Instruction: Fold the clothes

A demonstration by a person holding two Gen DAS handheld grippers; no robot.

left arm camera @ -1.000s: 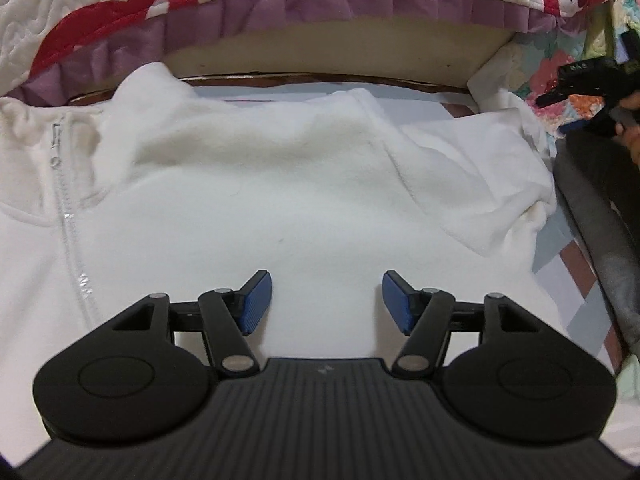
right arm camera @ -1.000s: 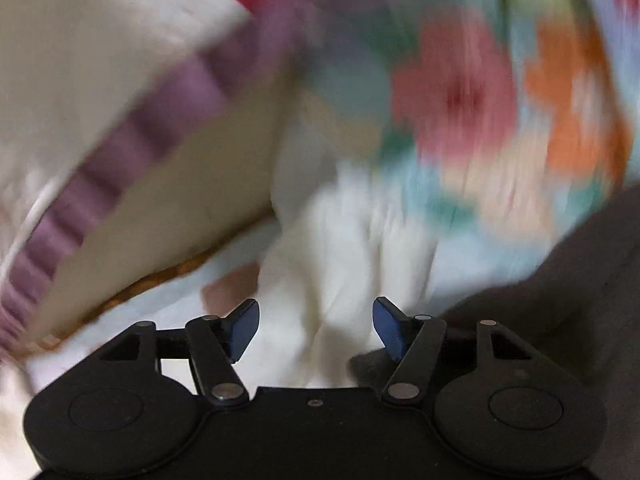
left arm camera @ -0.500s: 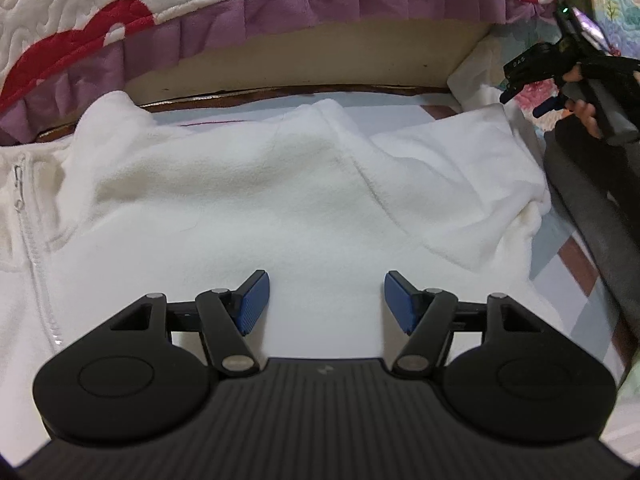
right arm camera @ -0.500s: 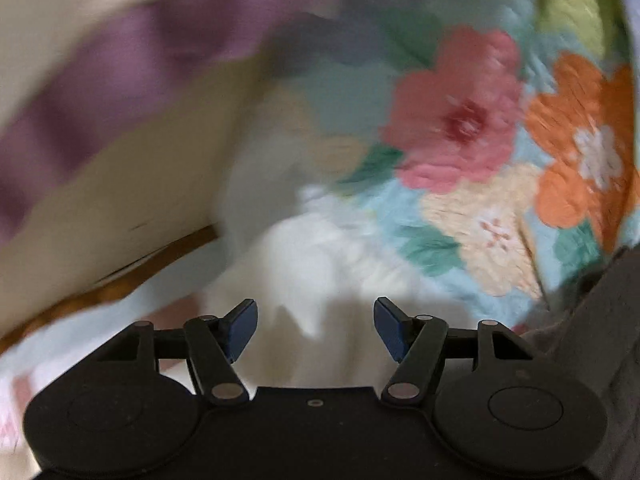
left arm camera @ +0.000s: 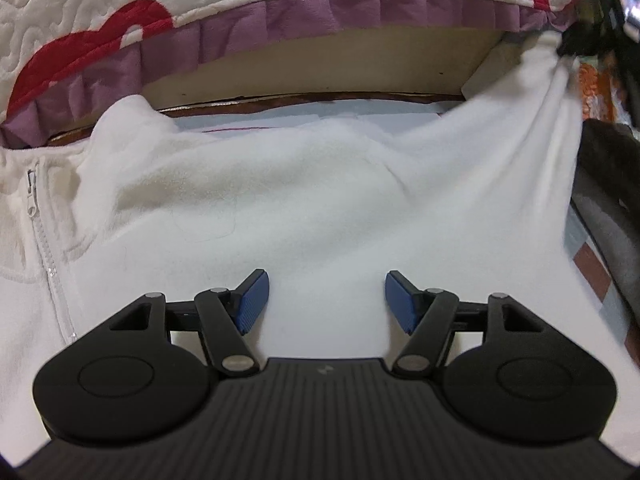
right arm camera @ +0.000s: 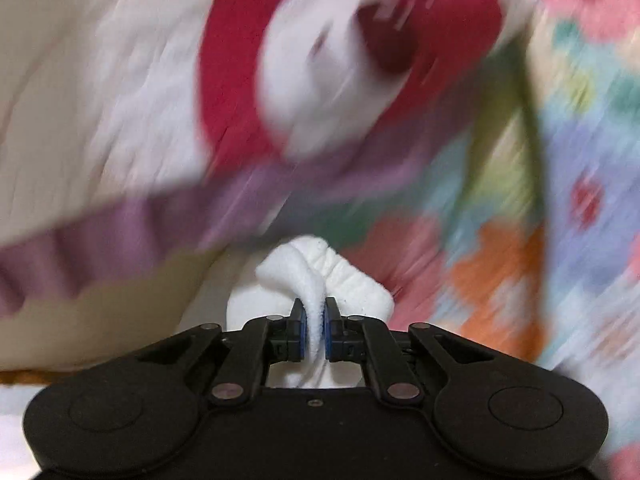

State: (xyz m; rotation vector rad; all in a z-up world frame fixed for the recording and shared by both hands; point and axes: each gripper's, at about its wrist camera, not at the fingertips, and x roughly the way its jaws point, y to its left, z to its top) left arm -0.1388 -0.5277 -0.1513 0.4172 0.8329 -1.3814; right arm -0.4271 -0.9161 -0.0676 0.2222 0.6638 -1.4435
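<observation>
A white fleece jacket (left arm camera: 280, 208) lies spread flat just below a quilted blanket with a purple ruffle (left arm camera: 320, 4), its zipper (left arm camera: 44, 248) running down the left side. The right gripper (right arm camera: 315, 330) has just been closing, and its blue pads (right arm camera: 301, 330) now pinch a bunched fold of the sleeve cuff (right arm camera: 320, 268). In the left wrist view that sleeve (left arm camera: 532, 128) is drawn up taut toward the far right corner, where the right gripper shows only as a dark shape. The left gripper (left arm camera: 326, 300) hangs over the near middle of the jacket body with its jaws well apart and nothing between them. The step in hand looks like folding the sleeve across the chest. To do it well, the pinched cuff should probably travel in a low arc toward the zipper, keeping the fabric lightly tensioned so that no crease bunches underneath. The left gripper could press the body down near the shoulder line, so that the jacket does not slide along with the pull.
</observation>
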